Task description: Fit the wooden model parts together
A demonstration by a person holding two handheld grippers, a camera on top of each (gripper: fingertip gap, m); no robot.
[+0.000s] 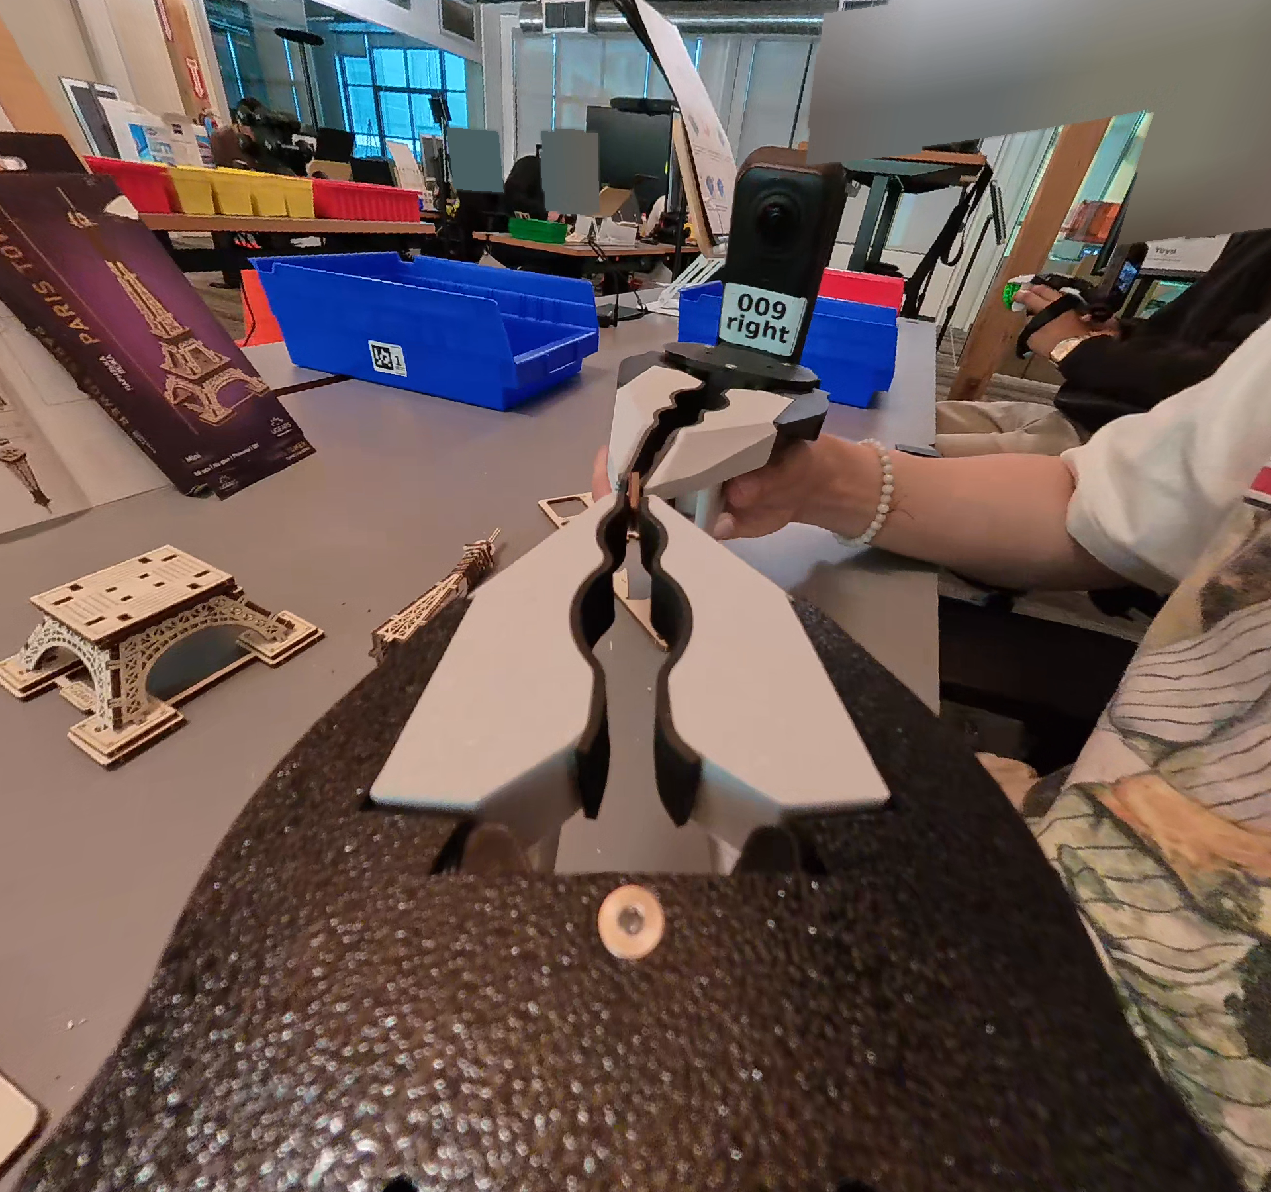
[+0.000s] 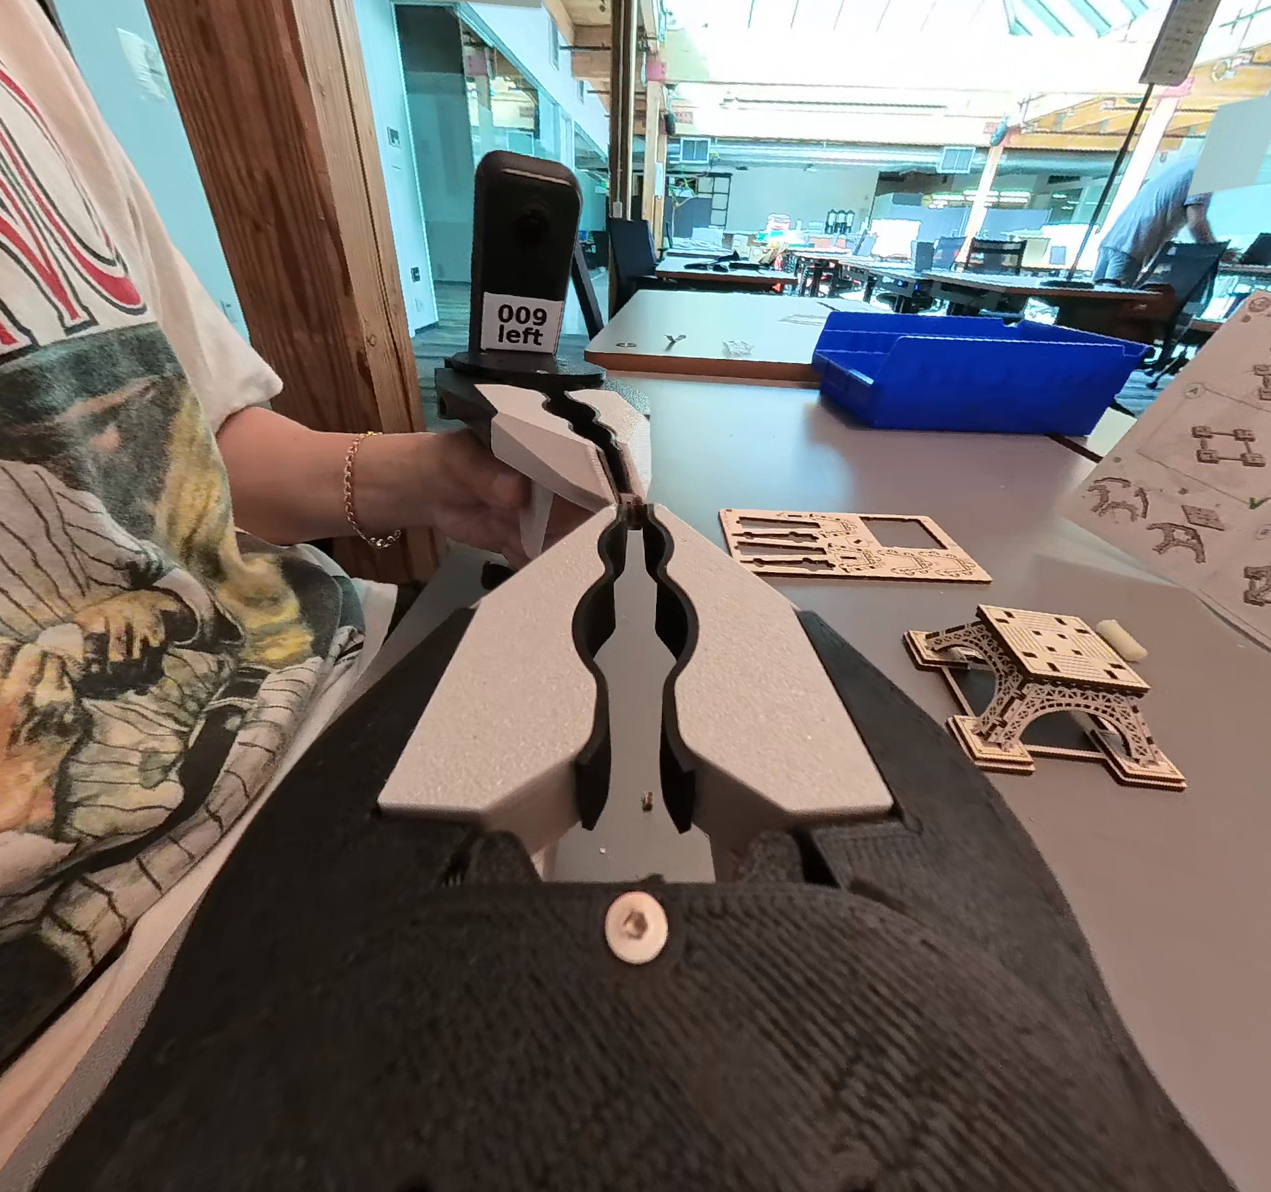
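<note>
Where both claws meet — small pale wooden piece [image 2: 634, 512], laser-cut.

Small wooden piece [image 2: 633, 513] pinched mid-air; tower base [image 1: 148, 629] upright on table, spire [image 1: 437, 591] lying beside, fret sheet [image 2: 853, 545] flat.

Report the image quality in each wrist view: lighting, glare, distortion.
Left wrist view: even indoor light, sharp on the left gripper and tower base; wide-angle bending curves the table edge. Right wrist view: the skylit hall ceiling is blown out to white, while the right gripper stays well exposed.
</note>
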